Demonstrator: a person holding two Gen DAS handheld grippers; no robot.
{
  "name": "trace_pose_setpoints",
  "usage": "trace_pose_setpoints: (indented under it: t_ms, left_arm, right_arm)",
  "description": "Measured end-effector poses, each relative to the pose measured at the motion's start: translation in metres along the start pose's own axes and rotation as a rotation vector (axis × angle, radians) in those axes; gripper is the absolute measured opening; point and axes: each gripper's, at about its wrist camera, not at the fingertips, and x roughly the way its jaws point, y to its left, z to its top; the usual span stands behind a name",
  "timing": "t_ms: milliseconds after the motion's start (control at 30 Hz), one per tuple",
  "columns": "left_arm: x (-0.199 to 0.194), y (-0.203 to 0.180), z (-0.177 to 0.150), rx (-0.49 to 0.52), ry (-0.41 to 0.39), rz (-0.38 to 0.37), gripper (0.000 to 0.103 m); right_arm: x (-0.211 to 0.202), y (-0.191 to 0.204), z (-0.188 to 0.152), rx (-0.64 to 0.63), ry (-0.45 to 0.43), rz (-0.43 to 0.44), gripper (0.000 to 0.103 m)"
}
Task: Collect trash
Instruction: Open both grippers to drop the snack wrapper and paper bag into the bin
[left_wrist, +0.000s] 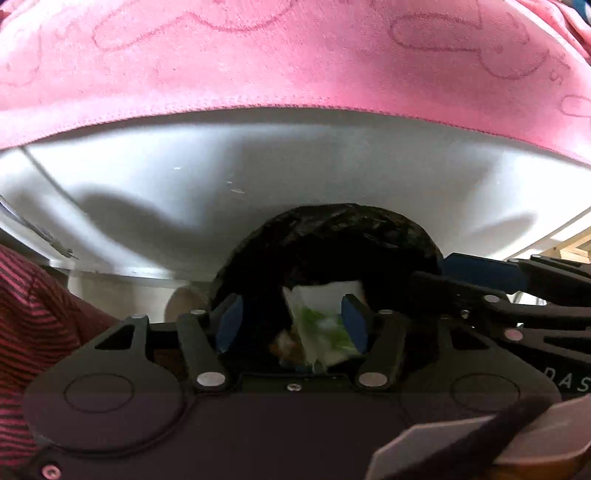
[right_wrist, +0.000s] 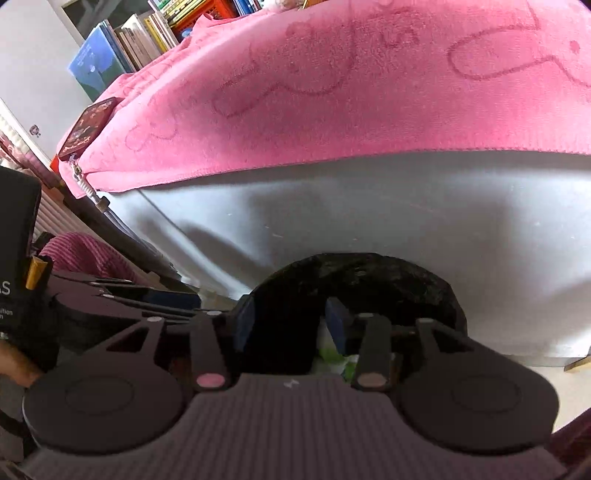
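Note:
A black trash bag (left_wrist: 332, 236) (right_wrist: 369, 280) bulges in front of a white panel in both wrist views. A white and green wrapper (left_wrist: 321, 325) (right_wrist: 332, 360) shows inside its mouth. My left gripper (left_wrist: 291, 321) has its blue pads partway apart, and a bunched fold of the bag and the wrapper fill the gap. My right gripper (right_wrist: 291, 321) grips black bag film between its pads. Each gripper also shows in the other's view: the right one (left_wrist: 436, 275) reaches the bag from the right, the left one (right_wrist: 177, 299) from the left.
A pink towel (left_wrist: 295, 55) (right_wrist: 332, 92) drapes over the white furniture panel (left_wrist: 258, 177) just behind the bag. Books (right_wrist: 129, 44) and a dark red tin (right_wrist: 88, 125) sit at the back left. Red striped clothing (left_wrist: 33, 314) is close on the left.

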Motion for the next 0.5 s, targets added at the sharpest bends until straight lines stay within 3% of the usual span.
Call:
trace_pose_setpoints:
  t_ms: [167, 300, 500]
  left_arm:
    - [-0.015, 0.000, 0.003, 0.004, -0.044, 0.002, 0.061]
    - [-0.046, -0.001, 0.009, 0.027, -0.137, -0.010, 0.062]
    - [-0.107, -0.005, 0.020, 0.106, -0.312, -0.097, 0.074]
  right_arm:
    - [-0.011, 0.006, 0.005, -0.034, -0.033, -0.017, 0.063]
    - [-0.033, 0.016, 0.013, -0.110, -0.102, -0.031, 0.065]
    - [-0.084, 0.022, 0.040, -0.157, -0.268, -0.005, 0.069]
